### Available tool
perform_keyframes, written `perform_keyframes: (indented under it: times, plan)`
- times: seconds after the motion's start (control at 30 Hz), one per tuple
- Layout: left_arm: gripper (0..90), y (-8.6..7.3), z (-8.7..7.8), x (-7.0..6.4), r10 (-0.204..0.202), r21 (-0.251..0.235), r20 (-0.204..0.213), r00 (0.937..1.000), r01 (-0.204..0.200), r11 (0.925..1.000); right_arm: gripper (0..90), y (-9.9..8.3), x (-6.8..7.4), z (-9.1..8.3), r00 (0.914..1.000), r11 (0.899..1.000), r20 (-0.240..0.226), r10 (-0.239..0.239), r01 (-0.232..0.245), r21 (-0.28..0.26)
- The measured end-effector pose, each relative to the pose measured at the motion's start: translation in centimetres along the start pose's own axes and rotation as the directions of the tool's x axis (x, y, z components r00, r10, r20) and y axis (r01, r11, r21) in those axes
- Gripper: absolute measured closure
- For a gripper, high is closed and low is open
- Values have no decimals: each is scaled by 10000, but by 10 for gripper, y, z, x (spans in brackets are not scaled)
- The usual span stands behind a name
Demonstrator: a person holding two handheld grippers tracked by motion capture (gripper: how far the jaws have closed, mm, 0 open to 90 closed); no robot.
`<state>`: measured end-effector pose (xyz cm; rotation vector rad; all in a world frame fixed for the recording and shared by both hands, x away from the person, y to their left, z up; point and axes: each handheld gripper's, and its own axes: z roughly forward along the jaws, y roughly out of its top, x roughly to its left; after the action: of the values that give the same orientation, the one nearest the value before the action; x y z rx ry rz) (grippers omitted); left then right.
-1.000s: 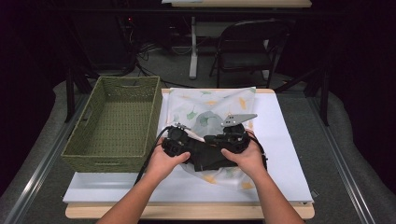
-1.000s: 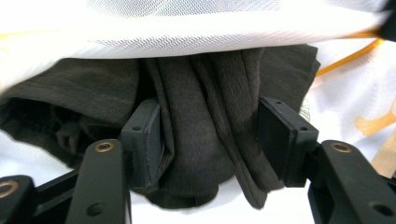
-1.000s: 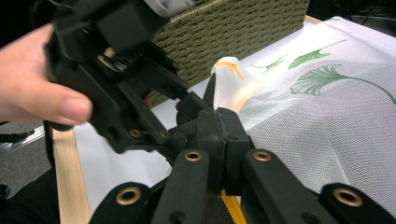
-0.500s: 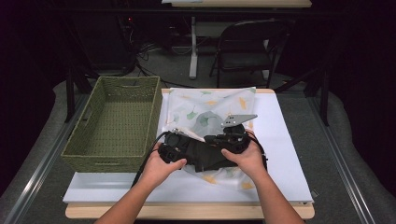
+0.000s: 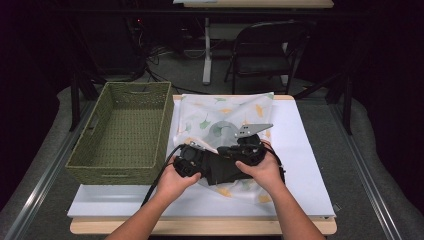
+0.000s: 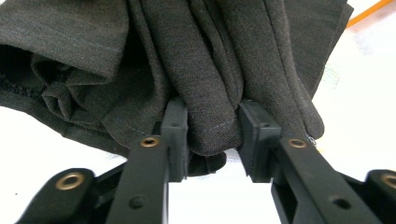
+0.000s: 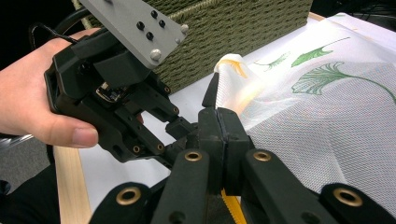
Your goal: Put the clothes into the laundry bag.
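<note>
I am looking down on a white table with a wooden front edge. A woven green basket is sitting at the table's left side. Beside the basket, a white mesh bag printed with green and yellow leaves is lying flat in the middle. A bunched dark grey garment is resting at the bag's near end, between my two hands.

My left gripper is pinching a thick fold of the garment, its jaws held apart by the cloth. In the right gripper view it is showing close by, a hand wrapped around it.

My right gripper is pressing its jaws together on the raised edge of the mesh bag, just beside the garment.
</note>
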<state>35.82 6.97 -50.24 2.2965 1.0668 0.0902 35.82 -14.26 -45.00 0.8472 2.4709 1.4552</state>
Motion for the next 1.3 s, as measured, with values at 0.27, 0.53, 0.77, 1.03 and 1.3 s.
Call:
perform_keyframes:
  times: [0.27, 0.53, 0.77, 1.03, 1.3]
  plan:
    - [714, 8, -11, -2, -127, -596, 235, 9996, 141, 9981, 897, 1, 3, 0, 9998, 10000, -207, -7, 6, -35]
    - [715, 25, -14, -7, -479, -1214, 498, 9976, 537, 9912, 897, 3, 7, -1, 9989, 9999, -474, -47, 40, -137]
    - [691, 32, 2, -2, -819, -1099, 438, 9957, 862, 9902, 897, 3, 3, -5, 9980, 9995, -618, 147, -165, -277]
    - [519, 27, 6, 4, -1060, -1068, 472, 9932, 1105, 9881, 897, -1, -1, -4, 9996, 9998, -232, 168, -170, -76]
    - [475, 12, -18, 6, -854, -1153, 248, 9960, 877, 9895, 896, -2, -4, -5, 9998, 9998, -101, 182, -183, -87]
